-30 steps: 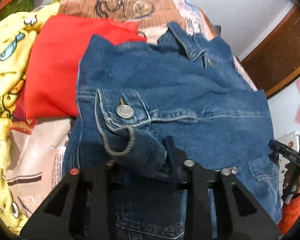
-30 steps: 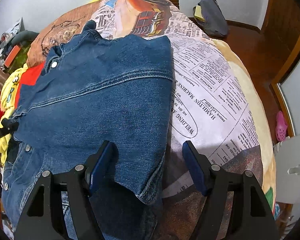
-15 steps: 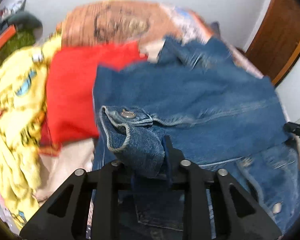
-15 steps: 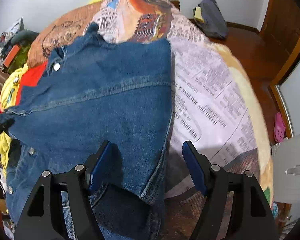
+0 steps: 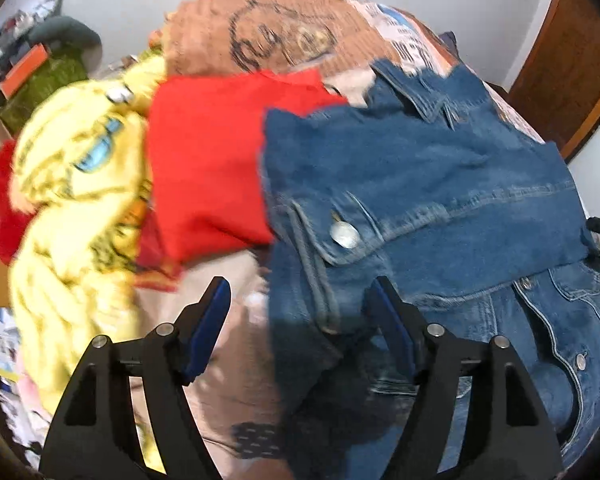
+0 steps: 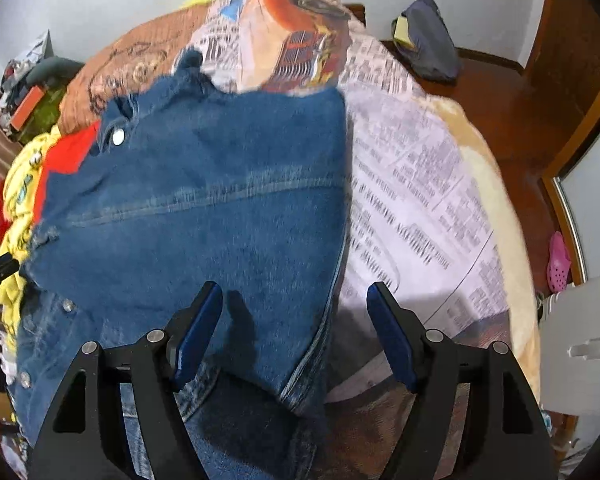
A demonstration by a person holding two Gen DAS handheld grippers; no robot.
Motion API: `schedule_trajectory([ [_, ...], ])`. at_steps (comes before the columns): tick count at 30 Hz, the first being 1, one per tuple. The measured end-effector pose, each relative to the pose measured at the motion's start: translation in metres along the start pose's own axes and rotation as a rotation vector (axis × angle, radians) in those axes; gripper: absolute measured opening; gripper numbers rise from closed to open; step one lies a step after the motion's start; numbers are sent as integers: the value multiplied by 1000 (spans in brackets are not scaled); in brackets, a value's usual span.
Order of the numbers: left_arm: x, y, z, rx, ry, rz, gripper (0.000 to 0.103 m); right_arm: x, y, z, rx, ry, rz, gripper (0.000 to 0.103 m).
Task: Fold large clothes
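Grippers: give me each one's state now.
Left gripper: open, jaws just opened, denim jacket cuff released.
Right gripper: open over the jacket's edge, holding nothing.

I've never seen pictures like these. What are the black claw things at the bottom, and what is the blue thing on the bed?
Those black claws are two-finger grabbers that a person holds, one in each hand. Each carries a camera looking along its fingers, so there is one picture per hand. The left gripper has just been opening and is open; the cuff lies loose between its jaws. The right gripper is open too, holding nothing. The blue thing is a blue denim jacket, partly folded on the newspaper-print bedspread. Beside it lie a red cloth and a yellow cartoon blanket.
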State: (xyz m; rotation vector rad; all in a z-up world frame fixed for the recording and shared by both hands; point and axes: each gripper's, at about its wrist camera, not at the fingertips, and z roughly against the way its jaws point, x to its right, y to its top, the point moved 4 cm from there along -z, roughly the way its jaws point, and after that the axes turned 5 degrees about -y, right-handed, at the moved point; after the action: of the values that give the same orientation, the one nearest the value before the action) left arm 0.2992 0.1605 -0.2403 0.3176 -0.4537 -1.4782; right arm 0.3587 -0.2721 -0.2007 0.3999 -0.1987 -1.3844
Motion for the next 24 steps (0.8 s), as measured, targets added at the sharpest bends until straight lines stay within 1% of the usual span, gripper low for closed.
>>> schedule_trajectory([
  [2,-10,12,5,16,21,-1,72,4,10,5,22,18,-17,71],
  [4,-20,28,4,28,36,9,72,8,20,6,42,12,-28,71],
  [5,-24,35,2,33,32,18,72,8,24,5,50,4,-28,71],
  [7,-30,51,-8,36,8,48,72,12,35,0,58,-8,-31,71],
  [9,-34,63,-21,29,-21,80,72,14,44,-8,49,5,-41,71],
  [13,-42,82,-60,-4,-71,138,72,24,62,-35,9,63,-97,71],
  [17,-45,92,-92,-34,-108,178,71,29,75,-58,-11,132,-144,71],
  [19,-48,95,-107,-47,-125,202,66,30,83,-64,6,153,-154,72],
  [22,-50,99,-120,-57,-157,225,51,28,94,-72,24,139,-135,71],
  [23,-50,100,-123,-57,-170,232,41,26,97,-74,26,129,-125,67],
  [24,-50,101,-127,-58,-186,242,32,24,99,-76,29,116,-107,57],
])
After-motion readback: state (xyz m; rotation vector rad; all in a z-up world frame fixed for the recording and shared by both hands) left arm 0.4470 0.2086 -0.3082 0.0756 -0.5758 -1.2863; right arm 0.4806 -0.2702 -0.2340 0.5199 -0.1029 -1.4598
